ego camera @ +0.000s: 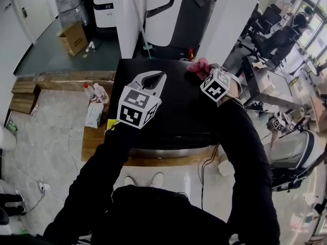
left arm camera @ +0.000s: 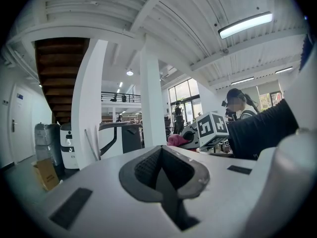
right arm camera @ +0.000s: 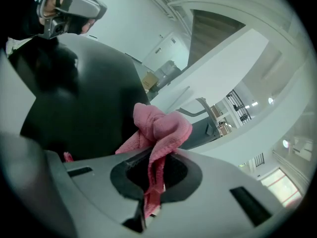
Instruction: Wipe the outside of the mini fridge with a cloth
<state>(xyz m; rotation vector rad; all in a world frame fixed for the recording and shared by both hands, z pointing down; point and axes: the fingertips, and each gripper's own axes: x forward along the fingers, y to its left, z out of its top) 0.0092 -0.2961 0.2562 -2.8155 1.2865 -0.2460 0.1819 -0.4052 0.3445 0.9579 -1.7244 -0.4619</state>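
right hand-held gripper [right arm camera: 150, 182] on pink cloth [right arm camera: 159, 127]

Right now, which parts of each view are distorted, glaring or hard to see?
Head view: strong fisheye tilts the white pillar, and the black mini fridge top shows little detail. Left gripper view: the ceiling lamp glares; corners are black. Right gripper view: the pink cloth is fairly sharp, the white background is washed out.

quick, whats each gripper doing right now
Left gripper: closed, nothing in it.
Right gripper: closed on the pink cloth.
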